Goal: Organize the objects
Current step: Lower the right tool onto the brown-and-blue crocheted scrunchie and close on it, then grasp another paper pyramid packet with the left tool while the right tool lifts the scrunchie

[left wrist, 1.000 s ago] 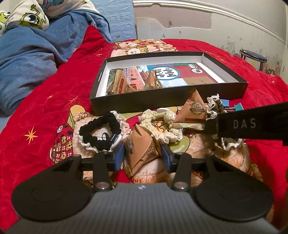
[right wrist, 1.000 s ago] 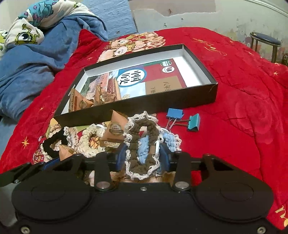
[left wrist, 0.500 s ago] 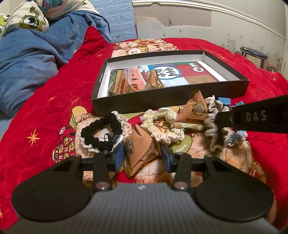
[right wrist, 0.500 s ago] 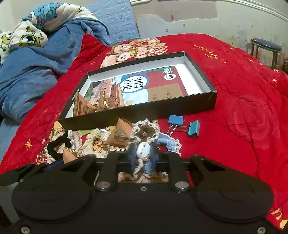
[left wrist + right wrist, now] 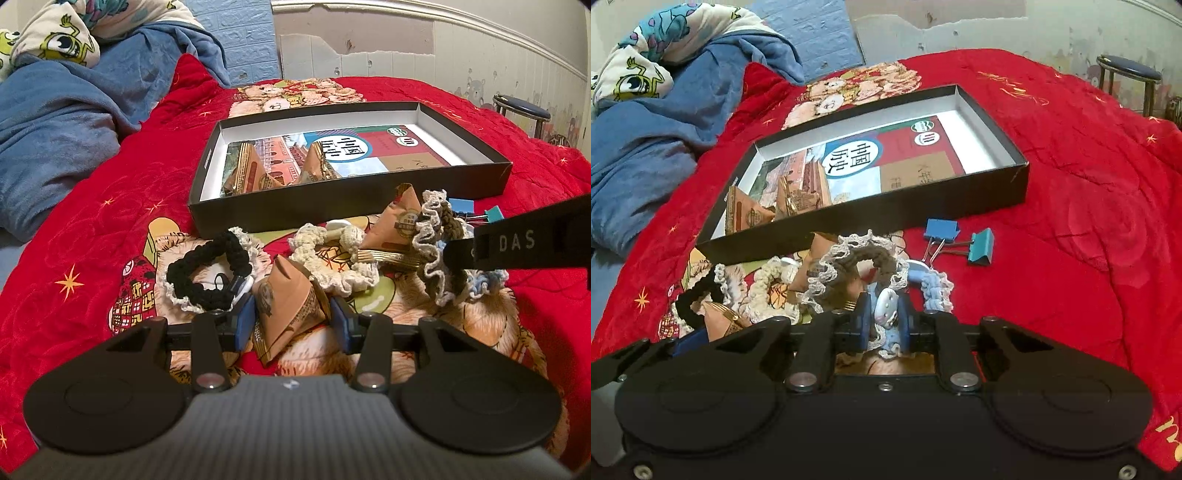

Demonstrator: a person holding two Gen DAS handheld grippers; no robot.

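Observation:
My left gripper is shut on a brown pyramid packet, its blue pads pressed on both sides, low over the red bedspread. My right gripper is shut on a bunch of crocheted scrunchies: a brown one with a white frill and a light blue one, with a white charm between the pads. In the left wrist view the right gripper reaches in from the right with the scrunchies hanging from it. The black open box behind holds two brown packets.
A black scrunchie, a cream scrunchie and another brown packet lie in front of the box. Two blue binder clips lie right of the pile. A blue blanket is heaped at the left, a stool stands far right.
My right gripper has shut on the brown and blue scrunchies and bunched them up off the bedspread. The left gripper keeps still with its packet.

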